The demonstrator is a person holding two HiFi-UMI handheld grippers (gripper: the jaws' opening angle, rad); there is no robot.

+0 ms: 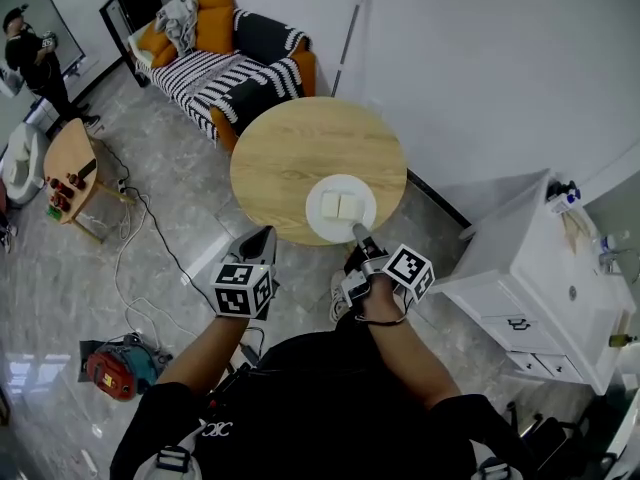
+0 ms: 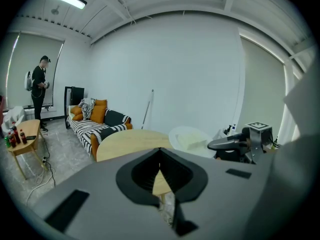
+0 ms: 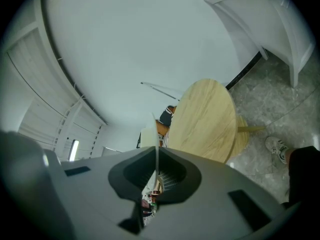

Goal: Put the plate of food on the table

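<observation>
The plate [image 1: 318, 226] is round, with no long axis. In the head view it lies face up at the lower right part of the round wooden table [image 1: 290, 148], just inside the near edge. Two pale square food pieces [image 1: 340, 206] sit on it side by side, the row running left to right across the frame.

The right gripper [image 1: 357, 231] reaches in from below the plate, and its jaws are clamped on the near rim. In the right gripper view the plate is edge-on, a thin white line rising between the jaws toward the upper middle of the frame. Its face and the food are not visible there.

The left gripper [image 1: 266, 234] is at lower centre, left of the plate and apart from it. Its jaws are together with nothing between them.

It cannot be determined whether the plate rests on the tabletop or is held just above it. The far side of the table base is hidden.
</observation>
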